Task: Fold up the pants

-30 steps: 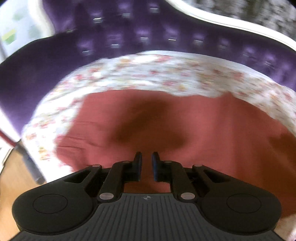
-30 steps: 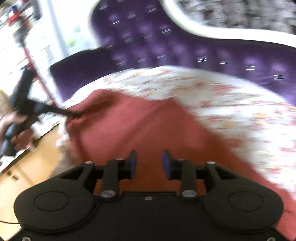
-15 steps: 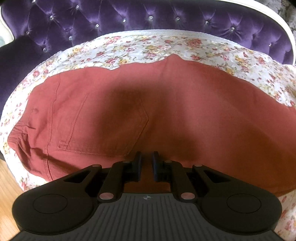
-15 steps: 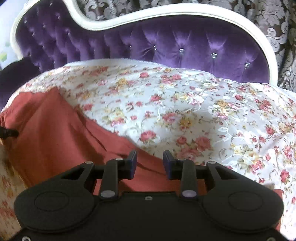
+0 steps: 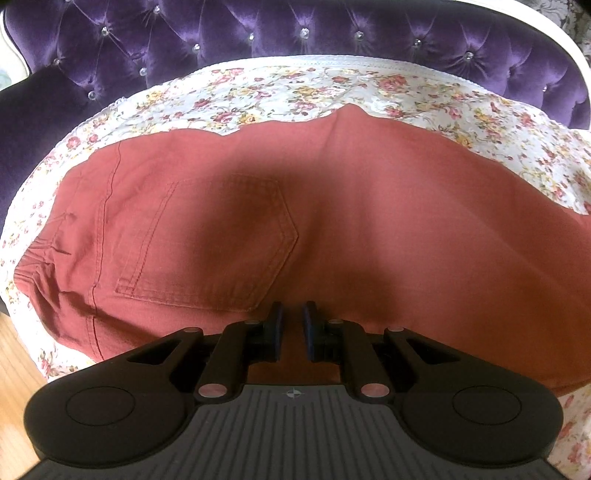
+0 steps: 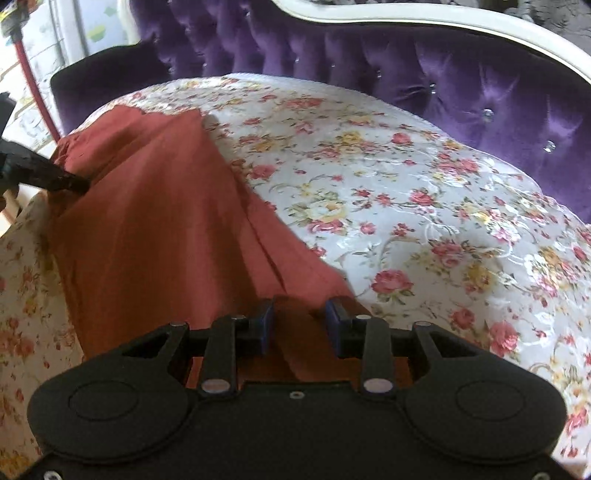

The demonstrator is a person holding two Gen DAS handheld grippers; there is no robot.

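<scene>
Purple tufted sofa w/ floral cover. Rust pants lie flat just ahead of left gripper, back pocket front-left; narrow gap, holding nothing. Right gripper wider apart, straddling leg cloth, not clamped. Judged: early, grasp stage; next pinch edges, fold over.

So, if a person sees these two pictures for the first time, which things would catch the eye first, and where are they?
The rust-red pants come first: they lie spread across the floral sheet, back pocket facing up in the left wrist view. Behind them rises the purple tufted headboard with its crystal buttons. Low in each view sits a black gripper, the left gripper and the right gripper, over the cloth's near edge.
</scene>
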